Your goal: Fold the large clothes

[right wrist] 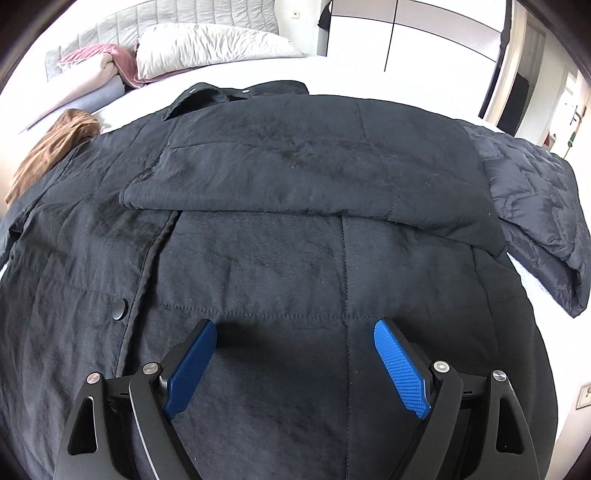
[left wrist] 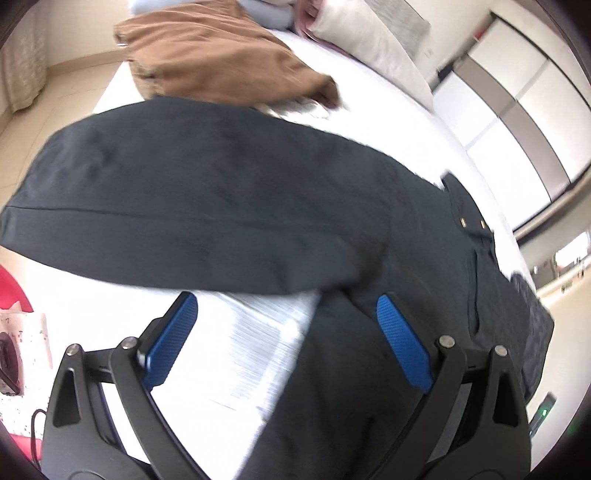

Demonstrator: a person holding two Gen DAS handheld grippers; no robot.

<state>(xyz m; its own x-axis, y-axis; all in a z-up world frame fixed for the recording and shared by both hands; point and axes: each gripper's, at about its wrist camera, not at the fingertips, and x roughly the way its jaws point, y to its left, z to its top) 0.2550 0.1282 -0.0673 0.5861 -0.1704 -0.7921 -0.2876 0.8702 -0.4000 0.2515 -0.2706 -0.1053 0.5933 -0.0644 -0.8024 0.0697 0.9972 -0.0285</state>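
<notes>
A large dark navy quilted jacket (right wrist: 258, 251) lies spread on a white bed (right wrist: 351, 79), collar (right wrist: 207, 96) at the far end. One sleeve (right wrist: 314, 177) is folded across the chest. In the left wrist view the jacket (left wrist: 424, 258) lies at the right, its other sleeve (left wrist: 184, 206) stretched out to the left. My left gripper (left wrist: 288, 306) is open and empty, hovering over the jacket's side edge and the sheet. My right gripper (right wrist: 295, 330) is open and empty, just above the jacket's lower front.
A brown garment (left wrist: 214, 55) lies at the far left of the bed, also in the right wrist view (right wrist: 55, 144). Pillows (right wrist: 207, 48) and folded bedding (right wrist: 107, 66) sit at the headboard. A second dark quilted garment (right wrist: 543, 214) lies at the right edge. Wardrobe doors (right wrist: 424, 33) stand beyond.
</notes>
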